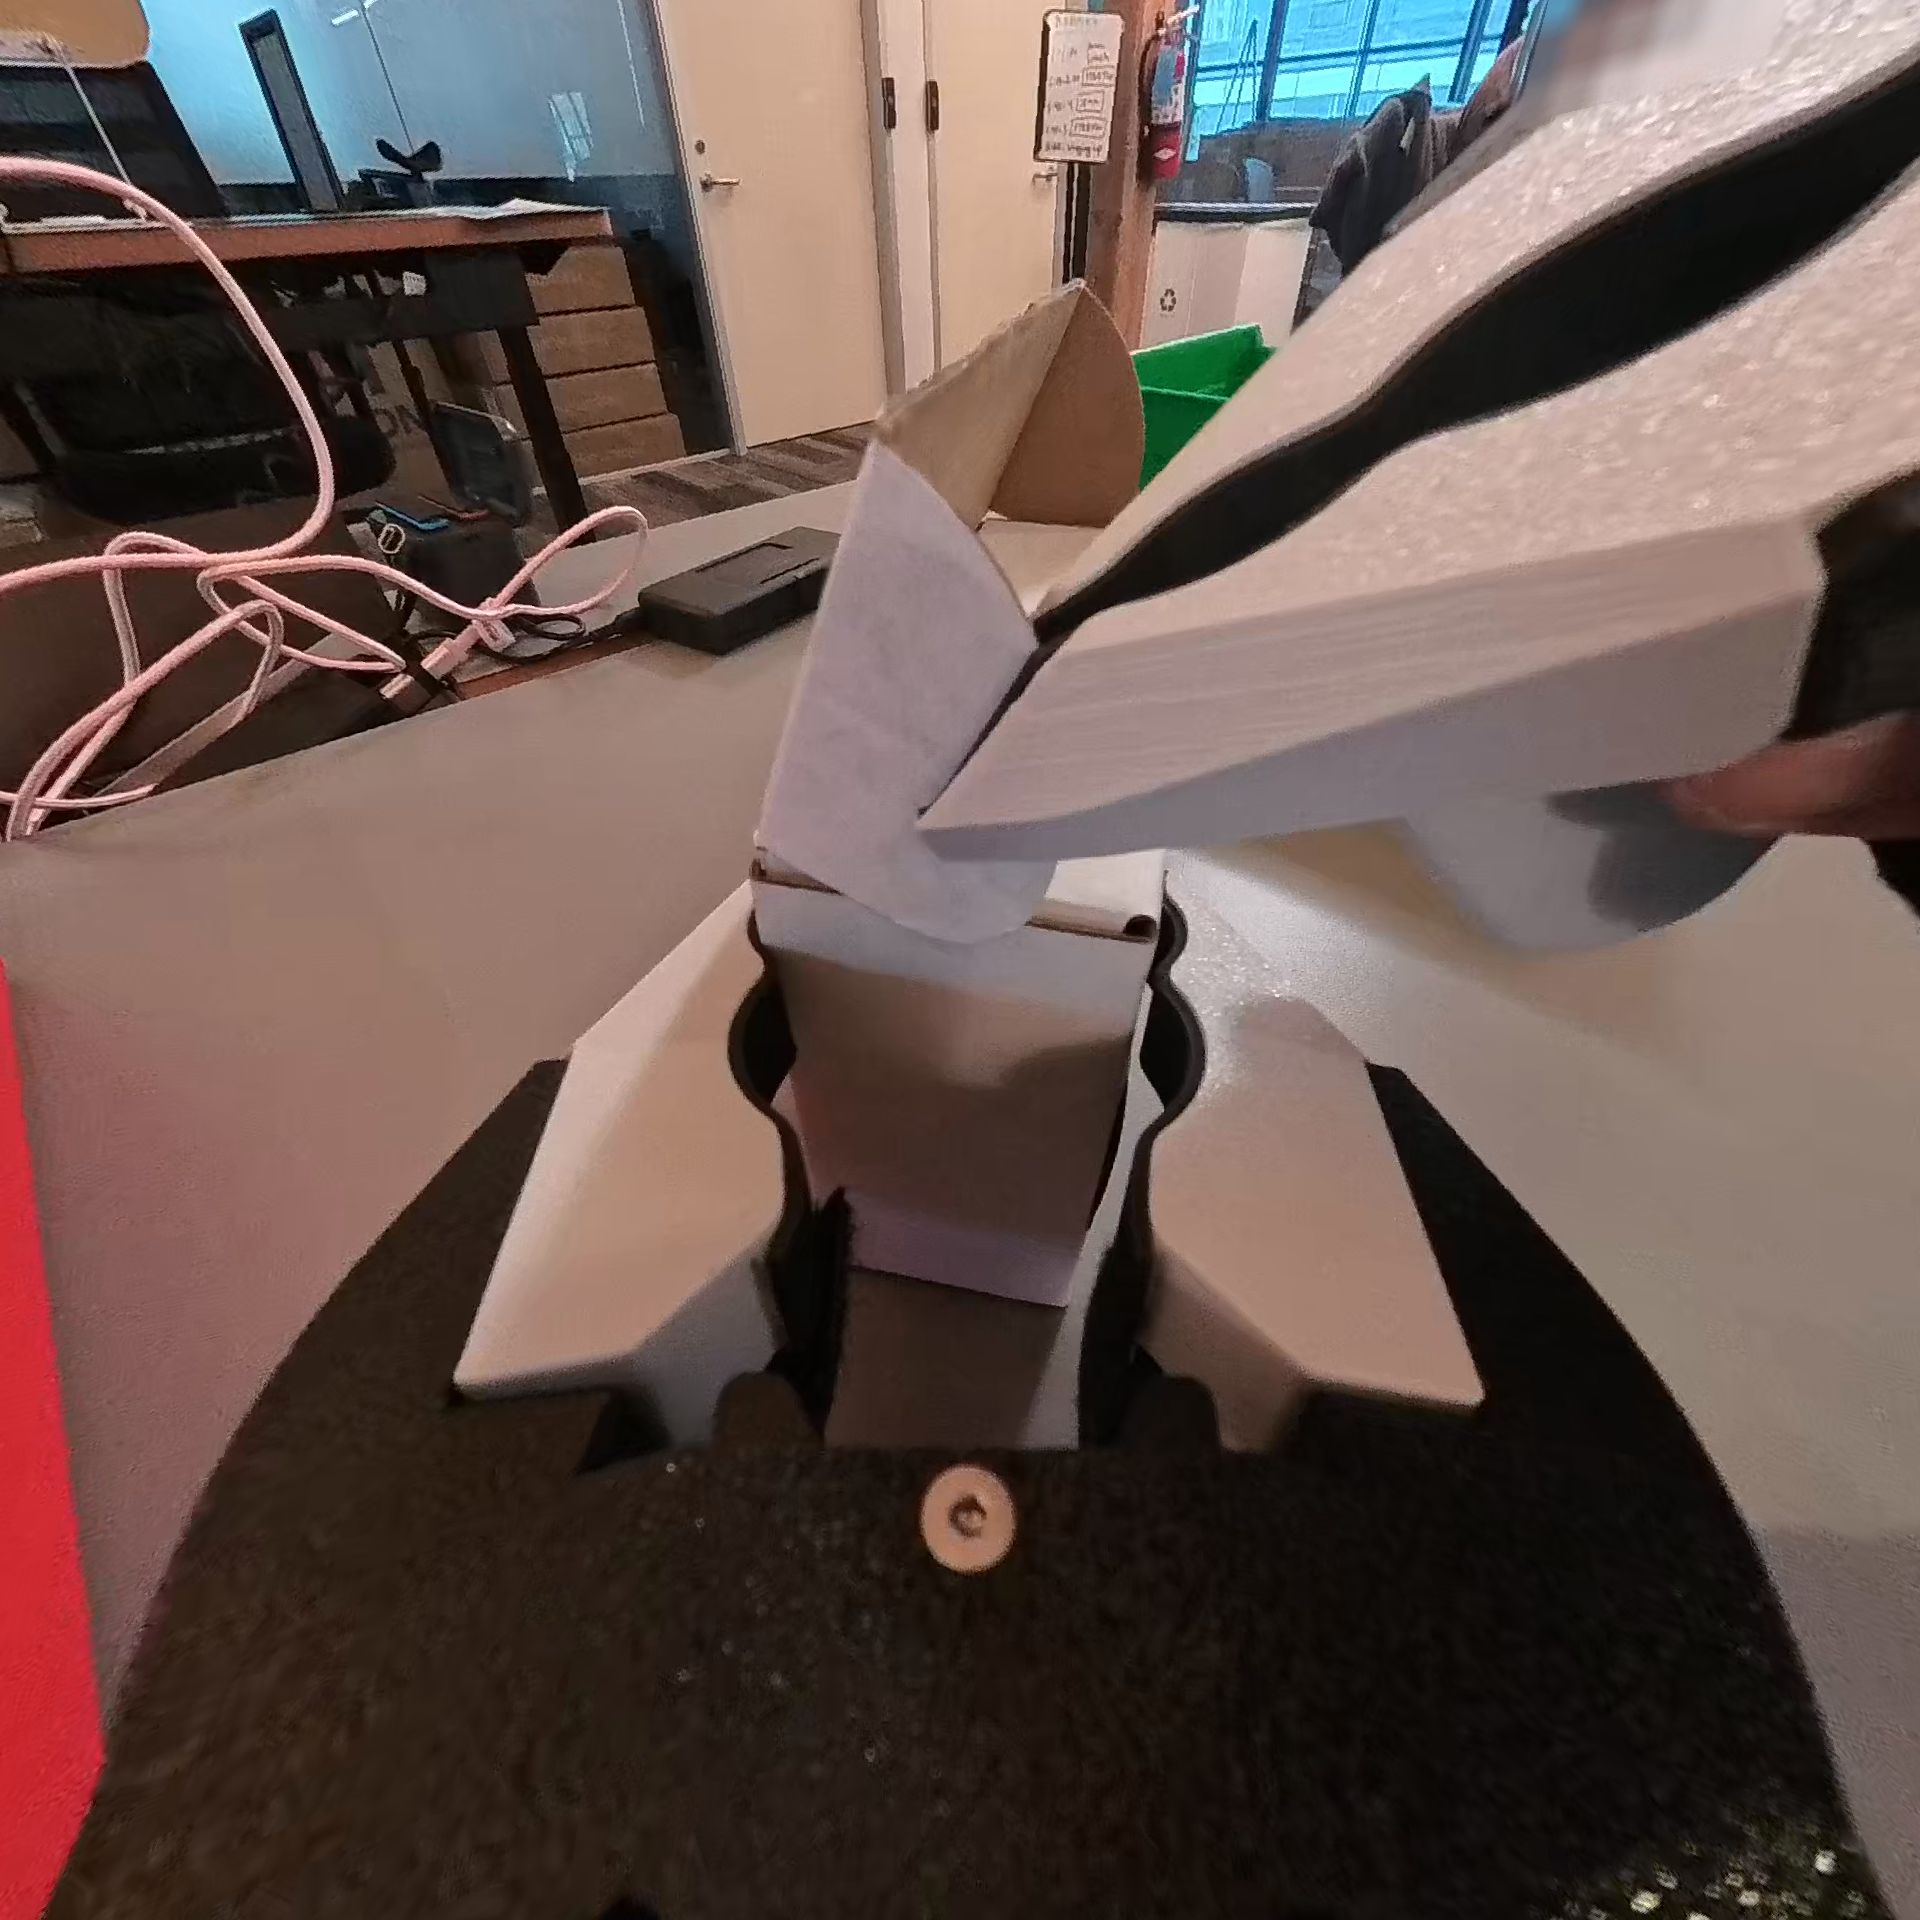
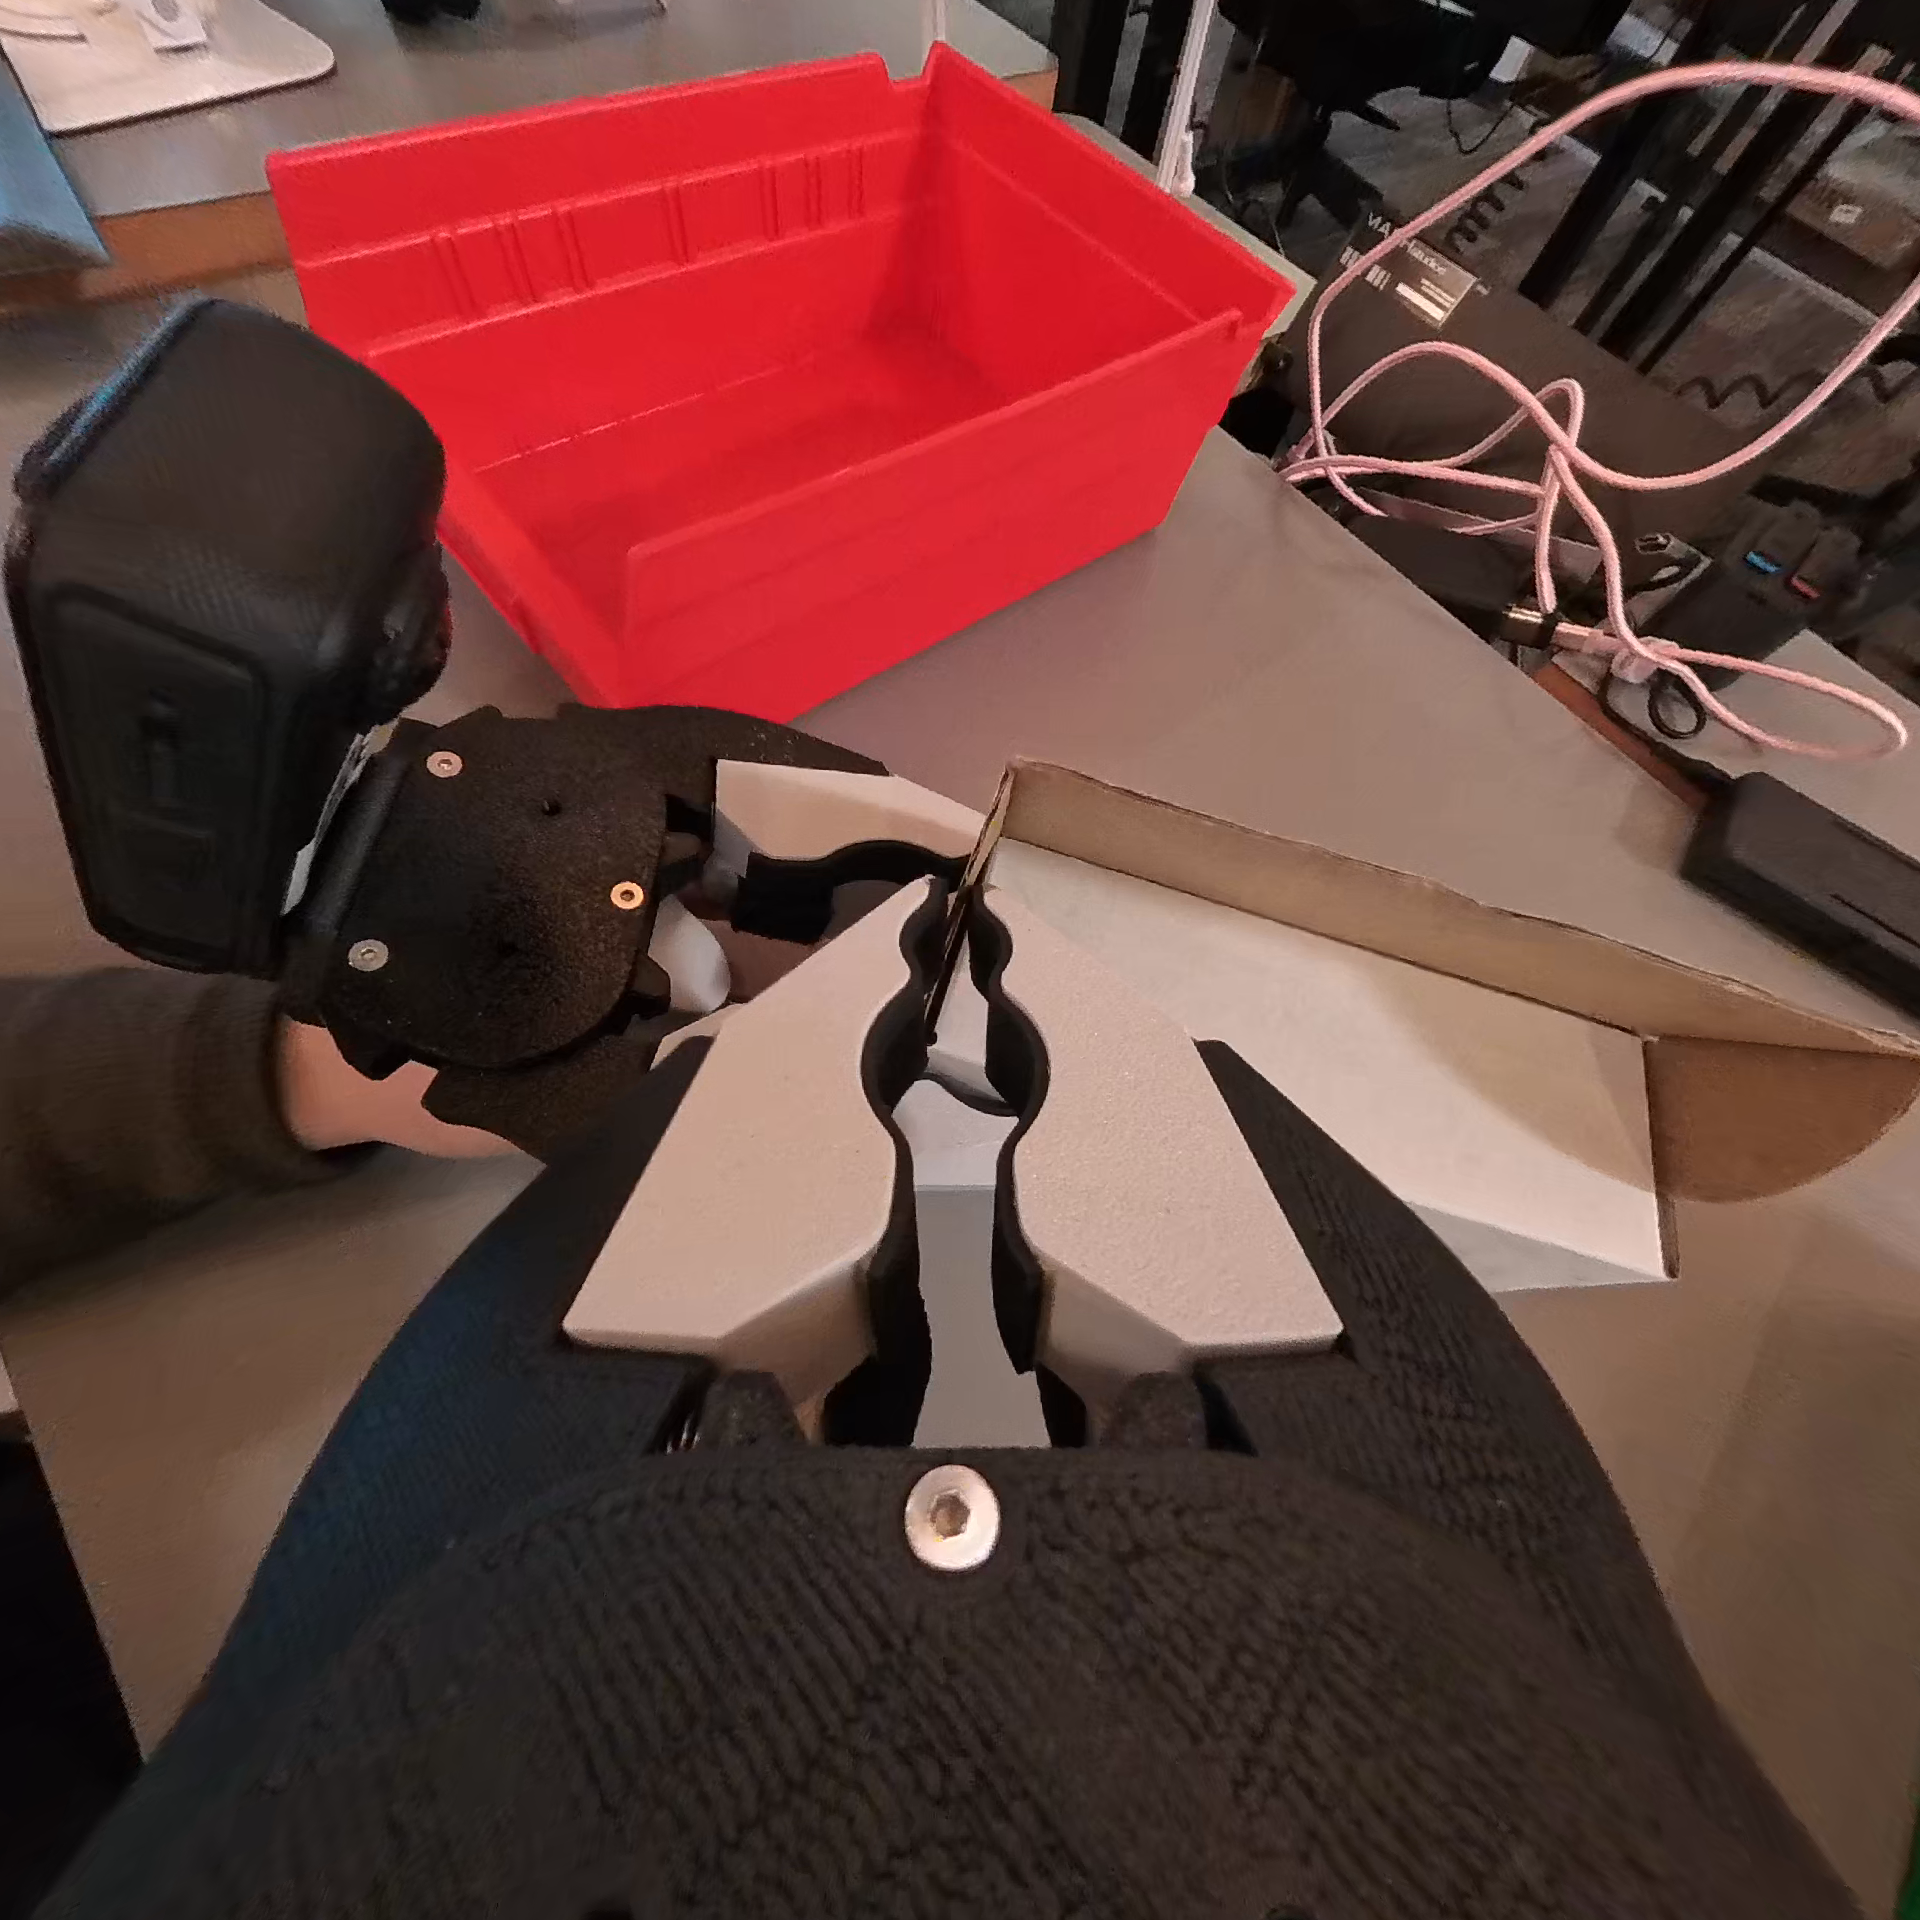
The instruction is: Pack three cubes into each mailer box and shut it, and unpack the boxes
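Currently: Both Grippers Clamped on One Mailer Box

Left gripper (image 1: 961, 997) holds the white cardboard mailer box (image 1: 956, 1091) body between its pads, above the grey table (image 1: 312, 987). Right gripper (image 2: 961, 935) pinches the box's side flap (image 1: 894, 707) edge-on, lid raised. Red plastic bin (image 2: 790, 364) stands beyond.

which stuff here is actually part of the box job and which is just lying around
In the job:
- white cardboard mailer box, clamped in the left tongs
- its side flap, pinched by the right tongs
- empty red plastic bin

Lying about:
- pink cables
- flat black case
- green bin
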